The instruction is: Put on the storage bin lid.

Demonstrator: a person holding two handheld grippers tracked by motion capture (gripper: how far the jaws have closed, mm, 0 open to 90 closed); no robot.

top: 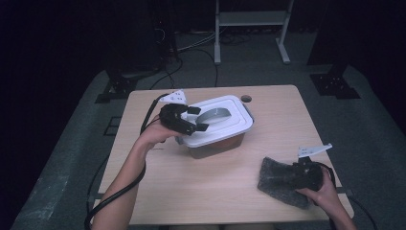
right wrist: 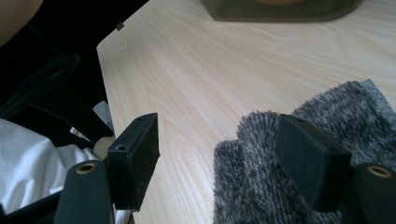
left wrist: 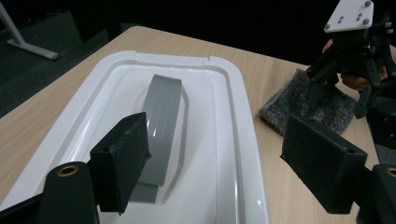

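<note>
Boxes: one white-lidded box [top: 218, 125] is sitting mid-counter [top: 201, 191].
Handles: one grey handle [left wrist: 161, 126] is lying on the lid.
Cloths: one grey cloth [top: 280, 179] is lying right of the box.
Left tool [top: 195, 118]: released, hovering over the lid.
Right tool [right wrist: 217, 158]: released, straddling the cloth edge.

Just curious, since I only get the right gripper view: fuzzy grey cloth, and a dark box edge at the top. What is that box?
Observer: A see-through tub closed by a white lid with a grey handle.
Visitor: Is anything near it?
Observer: The left hand-held gripper is over the lid, jaws open, nothing clamped.
Visitor: Where does my cloth sit?
Observer: The grey cloth lies near the right front corner of the table, under the right hand-held gripper.
</note>
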